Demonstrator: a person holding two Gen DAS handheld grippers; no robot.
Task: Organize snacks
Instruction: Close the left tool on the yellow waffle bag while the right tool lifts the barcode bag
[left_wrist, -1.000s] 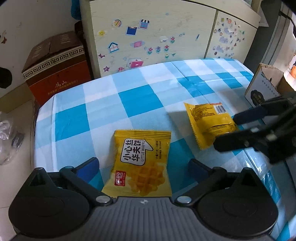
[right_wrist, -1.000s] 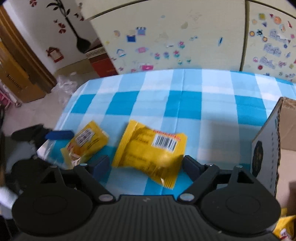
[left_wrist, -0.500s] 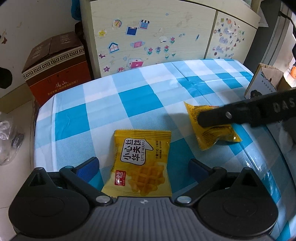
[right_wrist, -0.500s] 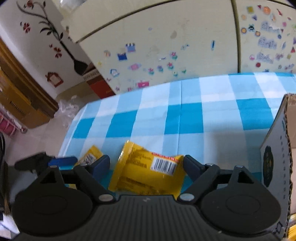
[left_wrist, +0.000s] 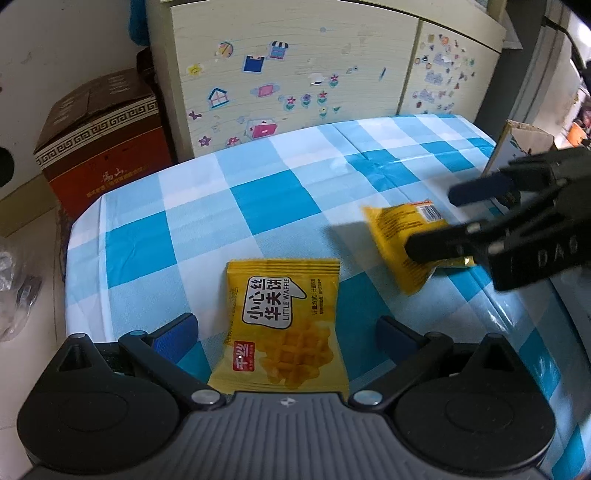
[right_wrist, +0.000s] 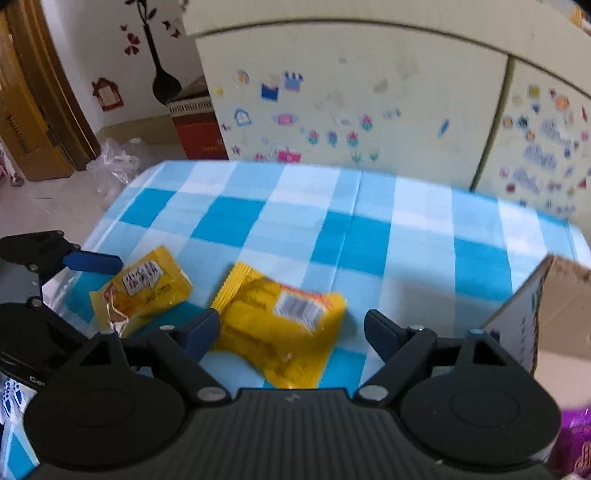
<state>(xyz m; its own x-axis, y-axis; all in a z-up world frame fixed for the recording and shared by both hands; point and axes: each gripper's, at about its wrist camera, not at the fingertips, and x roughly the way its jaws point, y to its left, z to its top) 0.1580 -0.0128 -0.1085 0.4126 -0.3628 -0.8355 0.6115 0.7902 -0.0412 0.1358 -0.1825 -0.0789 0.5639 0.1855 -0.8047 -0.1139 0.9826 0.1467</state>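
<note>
Waffle packet (left_wrist: 282, 325), yellow with "LITTLE WAFFLE" printed on it, lies flat on the blue-and-white checked counter (left_wrist: 266, 206) at the bottom centre of the left wrist view, between the wide-spread fingers of the left claw (left_wrist: 286, 330), which do not touch it. To the right in that view, a second yellow packet (left_wrist: 400, 236) lies barcode side up, with the right claw (left_wrist: 443, 221) around it. In the right wrist view this barcode packet (right_wrist: 280, 325) sits low in the centre between the right claw's fingers; the jaws are closing, and the pads are not seen pressing it. A cardboard box (right_wrist: 554, 317) stands at the right edge.
</note>
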